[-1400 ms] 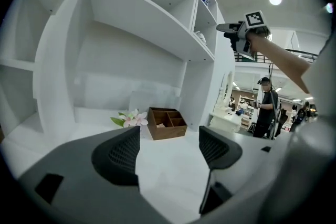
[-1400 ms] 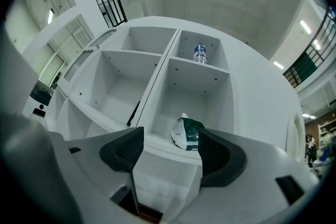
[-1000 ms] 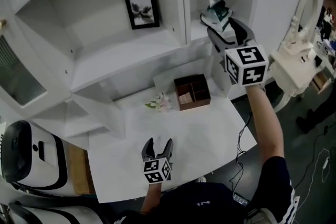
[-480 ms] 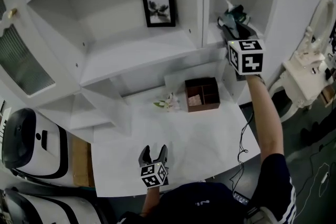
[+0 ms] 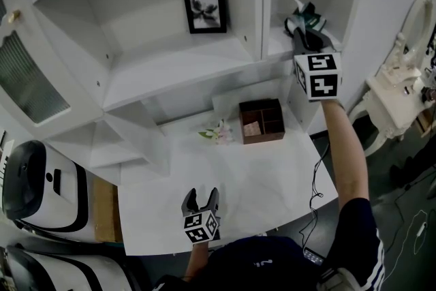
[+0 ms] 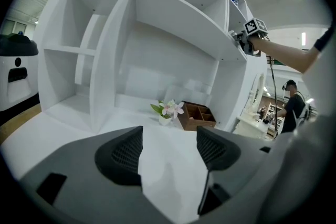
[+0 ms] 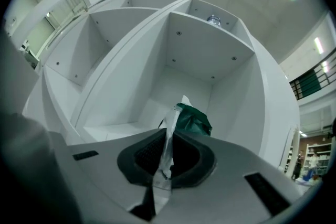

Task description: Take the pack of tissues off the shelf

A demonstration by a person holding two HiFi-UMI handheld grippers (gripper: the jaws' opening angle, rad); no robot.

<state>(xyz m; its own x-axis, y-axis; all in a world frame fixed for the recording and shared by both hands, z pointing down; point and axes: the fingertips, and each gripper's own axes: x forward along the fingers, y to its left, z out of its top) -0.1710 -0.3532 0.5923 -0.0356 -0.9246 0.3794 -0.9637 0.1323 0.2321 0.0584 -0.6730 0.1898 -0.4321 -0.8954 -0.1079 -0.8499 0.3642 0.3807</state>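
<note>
The pack of tissues (image 5: 304, 15) is dark green and white and sits in the right-hand compartment of the white shelf unit (image 5: 170, 68). My right gripper (image 5: 304, 37) reaches into that compartment. Its jaws have just been closing and are now shut on the pack's thin white end flap. In the right gripper view the flap (image 7: 167, 140) is pinched between the pads, with the green body of the pack (image 7: 192, 119) just beyond the gripper (image 7: 167, 152). My left gripper (image 5: 199, 200) hovers open over the white table (image 5: 272, 180) near its front edge, holding nothing, as the left gripper view (image 6: 168, 152) confirms.
A framed picture (image 5: 204, 7) stands in the middle compartment. On the table lie a small flower pot (image 5: 216, 133) and a brown divided box (image 5: 262, 121). A white dresser (image 5: 398, 88) stands to the right. A white and black machine (image 5: 41, 191) sits at the left.
The right gripper has pushed further into the compartment and its jaws have closed on the pack's flap. The left gripper has moved toward the table's front edge and lower.
</note>
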